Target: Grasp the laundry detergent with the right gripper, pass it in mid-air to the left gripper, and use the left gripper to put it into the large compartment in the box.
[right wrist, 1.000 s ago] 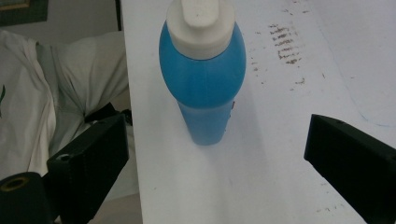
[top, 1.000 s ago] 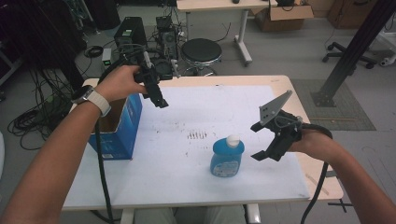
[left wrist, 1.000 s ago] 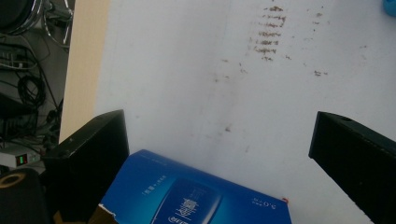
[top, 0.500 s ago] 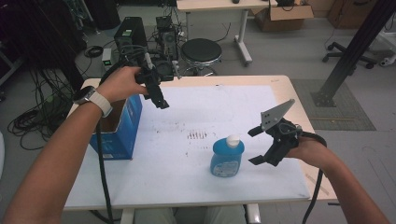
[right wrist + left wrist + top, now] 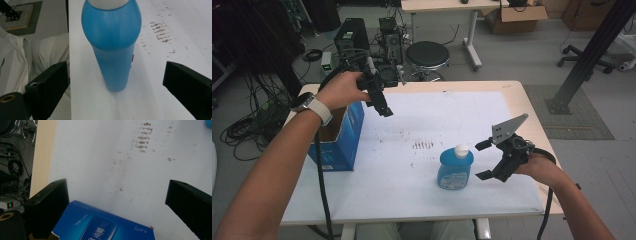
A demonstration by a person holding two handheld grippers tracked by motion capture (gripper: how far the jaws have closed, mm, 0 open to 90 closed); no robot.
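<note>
At the left edge of the table (image 5: 522,95) stands the box (image 5: 339,137), blue, open at its top. My left gripper (image 5: 381,102) hangs above its inner side, over the white sheet (image 5: 437,115). In the left gripper view its jaws are spread wide with nothing between them, and the box top lies just under them. If I lower this hand carelessly, the near jaw may hit the box wall and push the box toward the table edge, because the box looks light and maybe empty.

In the middle of the sheet there are some brown marks (image 5: 423,145); they are only stains and I think they do not matter.

To the right of them stands the bottle (image 5: 455,167), blue with a white cap, upright, near the front of the sheet. My right gripper (image 5: 483,160) is just beside it on its right, jaws fully apart and holding nothing. In the right gripper view the bottle stands between the two jaws but farther ahead, not touched. The danger here, in my judgement: the bottle is tall and narrow at its foot, so one jaw arriving first can tip it. Also its body is smooth and rounded, so a grip too high may slip.
</note>
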